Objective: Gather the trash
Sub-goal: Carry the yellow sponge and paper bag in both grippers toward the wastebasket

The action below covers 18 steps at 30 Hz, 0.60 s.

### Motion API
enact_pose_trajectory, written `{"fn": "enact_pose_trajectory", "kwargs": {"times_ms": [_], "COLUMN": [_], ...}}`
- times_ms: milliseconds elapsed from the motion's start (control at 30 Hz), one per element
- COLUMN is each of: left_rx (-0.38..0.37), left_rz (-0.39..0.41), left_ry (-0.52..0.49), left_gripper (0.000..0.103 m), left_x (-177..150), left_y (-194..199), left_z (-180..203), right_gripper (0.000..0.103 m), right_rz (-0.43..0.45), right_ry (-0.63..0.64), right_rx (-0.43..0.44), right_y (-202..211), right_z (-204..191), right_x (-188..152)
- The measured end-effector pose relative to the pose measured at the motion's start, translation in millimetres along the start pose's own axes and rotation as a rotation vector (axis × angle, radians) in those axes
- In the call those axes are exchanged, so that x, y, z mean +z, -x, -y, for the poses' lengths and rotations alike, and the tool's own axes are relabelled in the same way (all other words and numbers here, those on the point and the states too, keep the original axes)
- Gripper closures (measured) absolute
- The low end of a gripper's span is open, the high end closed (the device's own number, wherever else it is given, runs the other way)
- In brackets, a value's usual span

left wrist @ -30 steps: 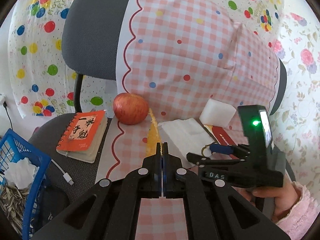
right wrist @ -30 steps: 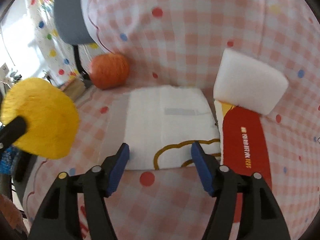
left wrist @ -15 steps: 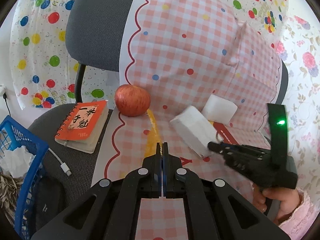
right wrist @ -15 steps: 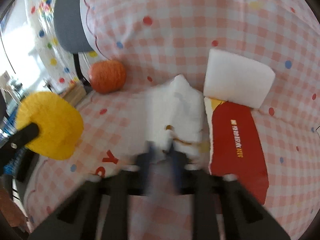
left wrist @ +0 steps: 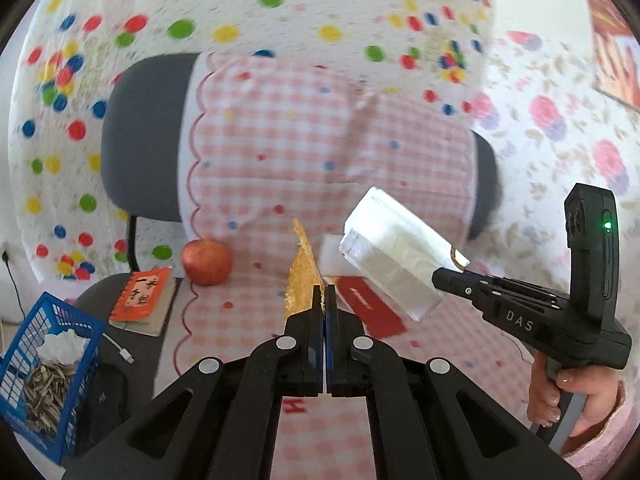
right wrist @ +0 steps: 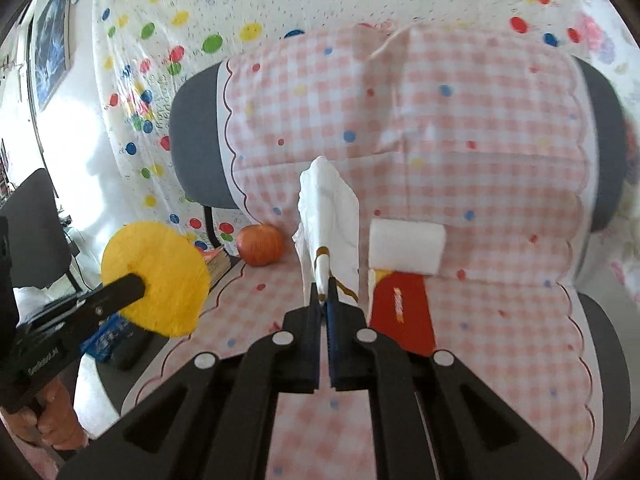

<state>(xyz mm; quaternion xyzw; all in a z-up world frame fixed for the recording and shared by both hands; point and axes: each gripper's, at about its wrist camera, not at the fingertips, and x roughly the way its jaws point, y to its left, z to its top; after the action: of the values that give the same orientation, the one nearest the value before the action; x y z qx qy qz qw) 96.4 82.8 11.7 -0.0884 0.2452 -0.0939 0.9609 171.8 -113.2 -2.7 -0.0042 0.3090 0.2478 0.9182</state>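
My right gripper is shut on a white tissue pack and holds it in the air above the chair seat; the pack and the gripper also show in the left wrist view. My left gripper is shut on a flat yellow fuzzy disc, seen edge-on; the disc shows round in the right wrist view at the left. A blue trash basket with sunflower seed shells and crumpled tissue stands low at the left.
On the pink checked cloth over the grey chair lie a red apple, a white sponge block and a red packet. An orange notebook and a white cable lie on the bare seat edge.
My right gripper shut on the tissue pack and lifted it off the seat. Both grippers have risen and drawn back, so more of the chair back and wall shows.
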Motion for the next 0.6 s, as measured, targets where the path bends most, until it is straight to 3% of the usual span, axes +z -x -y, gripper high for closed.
{"fn": "enact_pose_trajectory", "kwargs": {"times_ms": [233, 600], "left_rx": [-0.05, -0.243], "left_rz": [-0.052, -0.092], "left_ry": [-0.124, -0.215], "left_gripper": [0.103, 0.103], "left_x": [-36, -92], "left_y": [4, 5], "left_z": [60, 152], "right_gripper": [0.1, 0.1], "right_rz": [0.026, 0.059], "right_ry": [-0.064, -0.176], "right_rx": [-0.089, -0.271], "right_y": [61, 154], "right_z": [29, 74], "right_x": [-50, -135]}}
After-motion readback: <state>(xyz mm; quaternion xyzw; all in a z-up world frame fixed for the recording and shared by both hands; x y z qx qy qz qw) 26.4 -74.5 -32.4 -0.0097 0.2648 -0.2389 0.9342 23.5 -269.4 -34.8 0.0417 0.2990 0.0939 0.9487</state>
